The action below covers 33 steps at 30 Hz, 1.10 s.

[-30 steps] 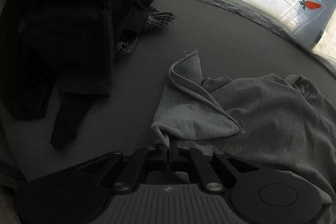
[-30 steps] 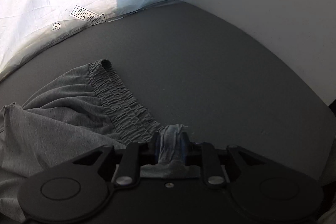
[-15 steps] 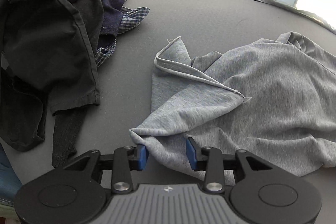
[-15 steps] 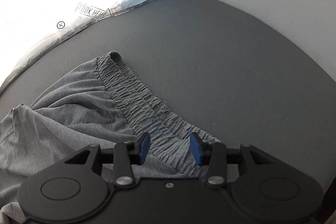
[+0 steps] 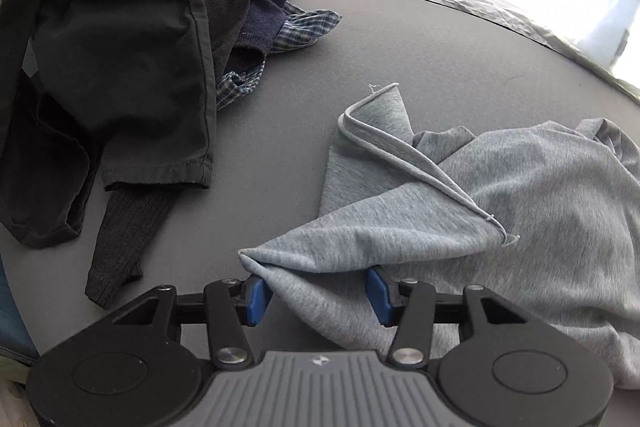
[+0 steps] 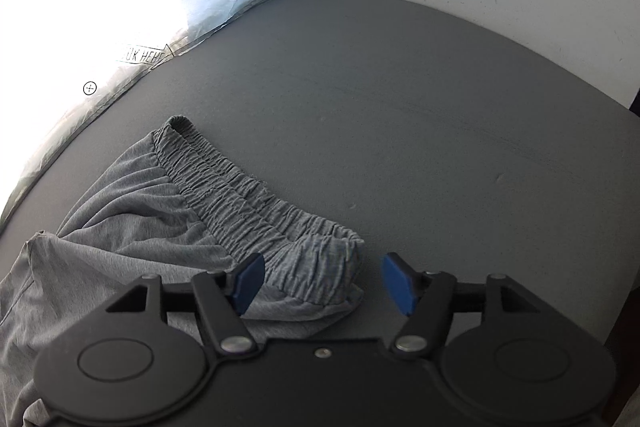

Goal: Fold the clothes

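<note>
— What has changed since a second ago?

— Both claws have let go. The left claw (image 5: 316,295) was pinched shut on a corner of the grey shorts (image 5: 500,211); now its jaws are opening, the blue pads (image 5: 256,297) stand apart, and the cloth lies loose between them at the lower centre of the frame.

— And the right one?

— The right claw (image 6: 322,281) had the elastic waistband (image 6: 248,203) bunched in its grip. Its jaws are opening too, and the waistband end lies slack on the grey surface (image 6: 400,115) between the pads.

— Anything else?

— The pile of dark clothes (image 5: 120,47) sits at upper left, apart from the shorts.
</note>
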Tool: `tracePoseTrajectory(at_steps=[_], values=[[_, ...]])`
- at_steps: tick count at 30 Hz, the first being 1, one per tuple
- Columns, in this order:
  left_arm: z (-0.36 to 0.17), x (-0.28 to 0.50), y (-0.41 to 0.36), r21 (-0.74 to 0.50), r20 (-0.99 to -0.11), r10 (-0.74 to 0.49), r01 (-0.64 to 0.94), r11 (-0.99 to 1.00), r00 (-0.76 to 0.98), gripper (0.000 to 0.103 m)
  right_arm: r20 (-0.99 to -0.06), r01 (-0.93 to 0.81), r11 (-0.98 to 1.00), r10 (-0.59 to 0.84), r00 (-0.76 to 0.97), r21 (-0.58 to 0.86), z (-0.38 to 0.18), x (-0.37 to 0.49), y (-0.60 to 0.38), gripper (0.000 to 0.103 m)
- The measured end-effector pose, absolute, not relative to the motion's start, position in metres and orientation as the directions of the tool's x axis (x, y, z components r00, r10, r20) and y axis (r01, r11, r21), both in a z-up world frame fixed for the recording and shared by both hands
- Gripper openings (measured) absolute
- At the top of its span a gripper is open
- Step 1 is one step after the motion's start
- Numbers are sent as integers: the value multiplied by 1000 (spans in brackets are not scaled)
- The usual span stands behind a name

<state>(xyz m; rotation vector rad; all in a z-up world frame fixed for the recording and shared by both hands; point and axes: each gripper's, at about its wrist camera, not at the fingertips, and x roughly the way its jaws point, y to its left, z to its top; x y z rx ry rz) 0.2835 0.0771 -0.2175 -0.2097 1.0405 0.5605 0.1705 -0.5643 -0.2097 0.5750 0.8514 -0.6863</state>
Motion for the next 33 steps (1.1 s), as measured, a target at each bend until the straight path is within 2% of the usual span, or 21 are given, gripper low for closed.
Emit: tracePoseTrajectory(at_steps=[3, 7, 10, 15, 19, 21, 24, 27, 29, 30, 31, 32, 33], values=[[-221, 282, 87, 75, -874, 345, -605, 793, 344, 51, -828, 746, 632, -289, 480, 212, -214, 166, -566, 70], [-227, 266, 116, -51, -910, 290, -774, 632, 297, 50, -834, 736, 641, -270, 481, 216, -223, 167, -565, 72], [-228, 254, 128, -91, -915, 276, -816, 571, 295, 50, -843, 739, 642, -268, 466, 204, -230, 169, -565, 73], [-214, 255, 108, 34, -847, 384, -684, 728, 367, 51, -857, 742, 632, -236, 459, 223, -241, 171, -568, 73], [-218, 267, 83, 108, -830, 346, -484, 869, 437, 53, -857, 734, 635, -217, 468, 240, -244, 177, -570, 73], [-226, 276, 71, 163, -829, 348, -405, 900, 439, 59, -857, 734, 629, -205, 473, 254, -247, 179, -572, 74], [-238, 287, 61, 241, -823, 383, -352, 905, 420, 61, -856, 746, 597, -182, 483, 294, -251, 178, -576, 76], [-246, 292, 63, 264, -817, 402, -352, 898, 413, 61, -847, 761, 549, -165, 505, 346, -257, 174, -581, 76], [-248, 293, 68, 239, -824, 389, -369, 898, 412, 57, -841, 762, 537, -166, 516, 361, -258, 173, -581, 70], [-248, 294, 70, 218, -828, 376, -379, 899, 416, 44, -838, 756, 544, -163, 521, 364, -258, 173, -581, 51], [-247, 294, 72, 193, -832, 361, -391, 900, 420, 35, -838, 747, 558, -158, 522, 360, -257, 175, -581, 32], [-246, 295, 75, 166, -837, 348, -410, 897, 423, 19, -839, 746, 565, -162, 519, 352, -255, 177, -580, 23], [-243, 295, 78, 138, -838, 341, -438, 888, 427, 12, -834, 741, 569, -165, 527, 356, -253, 179, -581, 15]])
